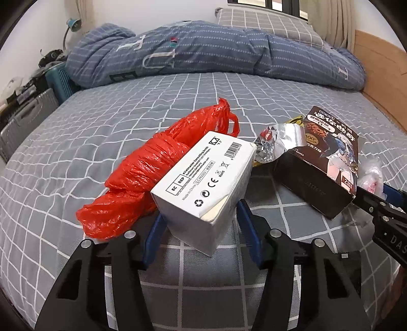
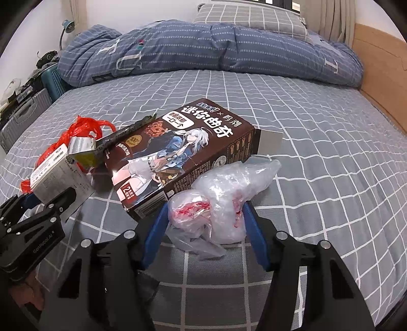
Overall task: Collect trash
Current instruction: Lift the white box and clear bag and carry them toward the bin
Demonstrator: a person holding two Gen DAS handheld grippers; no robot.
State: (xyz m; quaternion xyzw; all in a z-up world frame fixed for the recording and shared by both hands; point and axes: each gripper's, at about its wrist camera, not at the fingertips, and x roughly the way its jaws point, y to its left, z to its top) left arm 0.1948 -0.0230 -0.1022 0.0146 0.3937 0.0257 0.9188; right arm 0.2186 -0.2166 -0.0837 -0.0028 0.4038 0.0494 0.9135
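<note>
Left tongs [image 1: 201,219] grip white box [image 1: 203,175] against red bag [image 1: 142,175]; right tongs [image 2: 206,219] clasp clear bag [image 2: 223,198] beside brown carton [image 2: 183,155]

A home bedroom — checked bed [image 1: 127,122]; rumpled duvet [image 1: 203,51]; pillow [image 1: 267,23].

Crinkly glossy red plastic bag [image 1: 142,175], matt white cardboard box [image 1: 203,183], checked cloth bedsheet [image 1: 127,107]

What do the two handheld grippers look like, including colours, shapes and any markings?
Both match: black angular linkage arms with round silver pivot pins, ending in blue fingers. The left gripper shows this in its own view; seen from the right gripper, its black body carries pale lettering, too small to read surely. No sleeves or cables show.
</note>
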